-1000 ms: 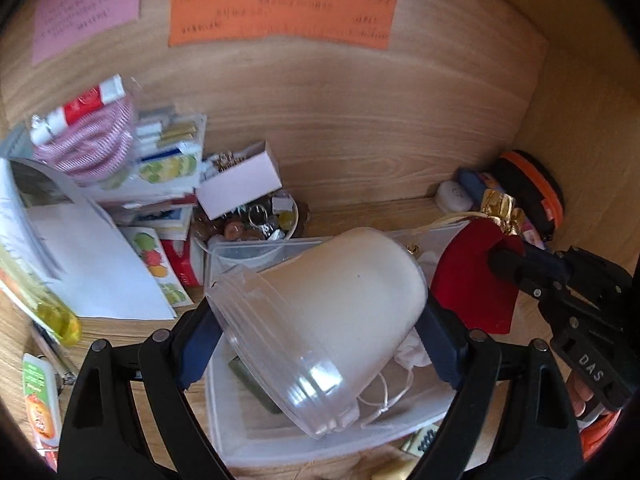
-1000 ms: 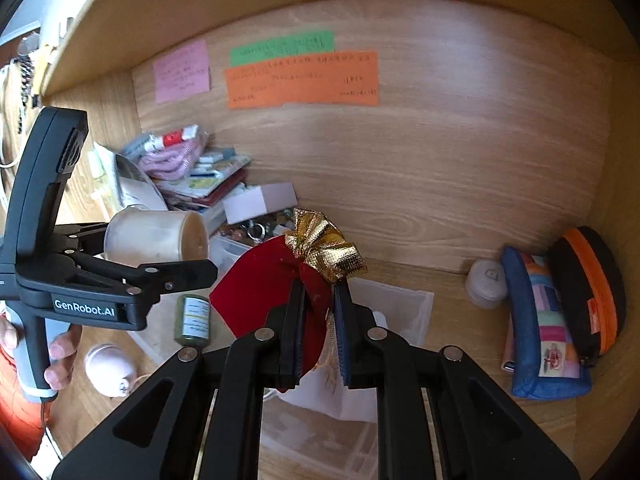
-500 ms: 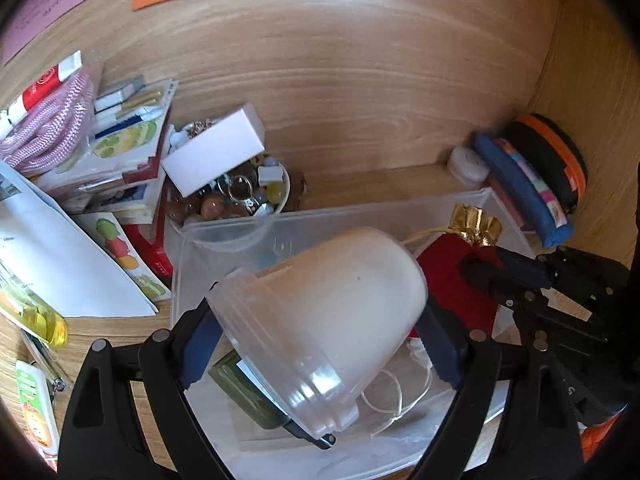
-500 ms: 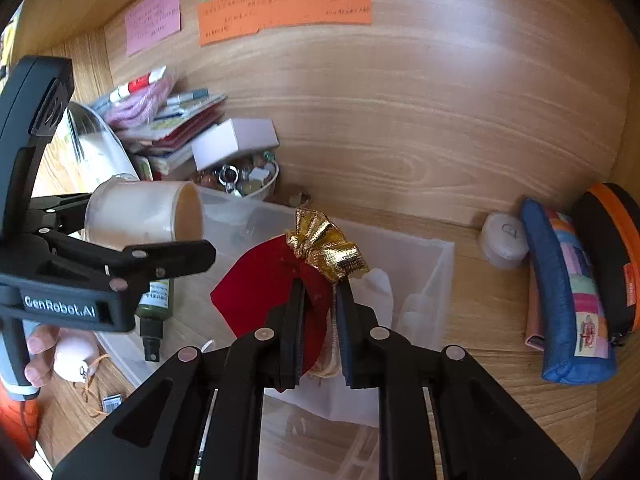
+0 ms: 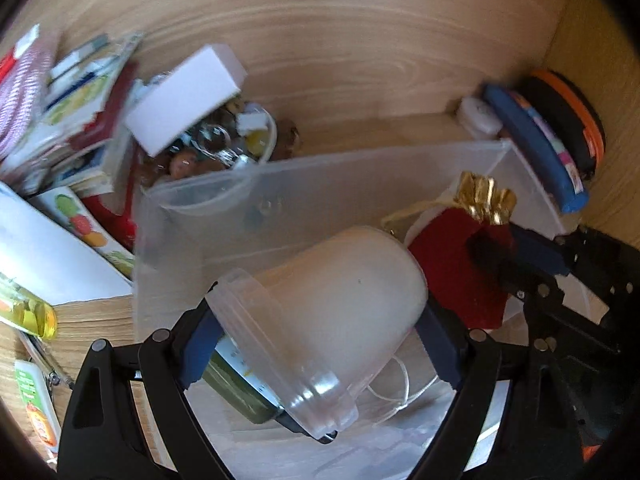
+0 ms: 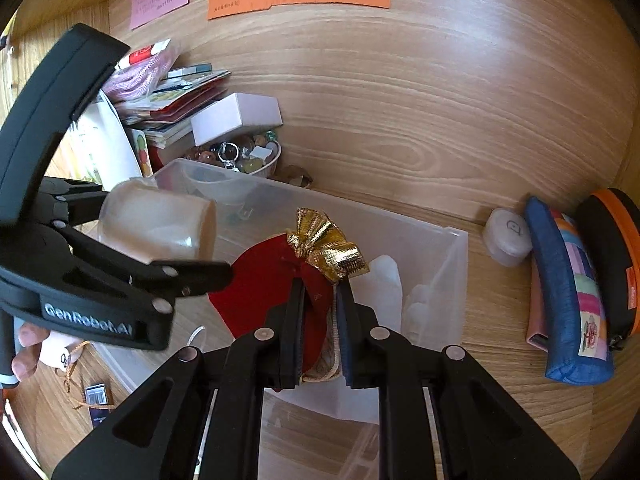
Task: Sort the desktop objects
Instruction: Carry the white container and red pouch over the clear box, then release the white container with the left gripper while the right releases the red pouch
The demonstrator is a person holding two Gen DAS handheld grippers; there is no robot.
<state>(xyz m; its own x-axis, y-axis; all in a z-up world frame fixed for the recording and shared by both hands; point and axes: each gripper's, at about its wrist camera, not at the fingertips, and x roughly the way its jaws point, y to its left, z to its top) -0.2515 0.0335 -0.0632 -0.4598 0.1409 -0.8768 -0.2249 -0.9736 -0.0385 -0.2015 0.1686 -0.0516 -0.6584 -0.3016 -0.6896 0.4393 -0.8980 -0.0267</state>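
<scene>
My left gripper (image 5: 316, 344) is shut on a translucent white plastic jar (image 5: 320, 312), held tilted over the clear plastic bin (image 5: 320, 168); the jar also shows in the right wrist view (image 6: 156, 220). My right gripper (image 6: 318, 292) is shut on a red pouch with a gold top (image 6: 276, 276), held over the bin (image 6: 452, 264); the pouch also shows in the left wrist view (image 5: 452, 264). A dark green bottle (image 5: 240, 388) and white string lie in the bin under the jar.
A bowl of trinkets (image 6: 244, 156) with a white box (image 6: 236, 118) on it stands behind the bin. A stack of books and papers (image 6: 168, 92) is at the left. A blue pencil case (image 6: 568, 300), orange-black pouch (image 6: 612, 260) and small white case (image 6: 506, 236) sit right.
Both grippers have moved forward and down over the bin with their loads. The jar and the red pouch now hang lower, inside the bin's outline.
</scene>
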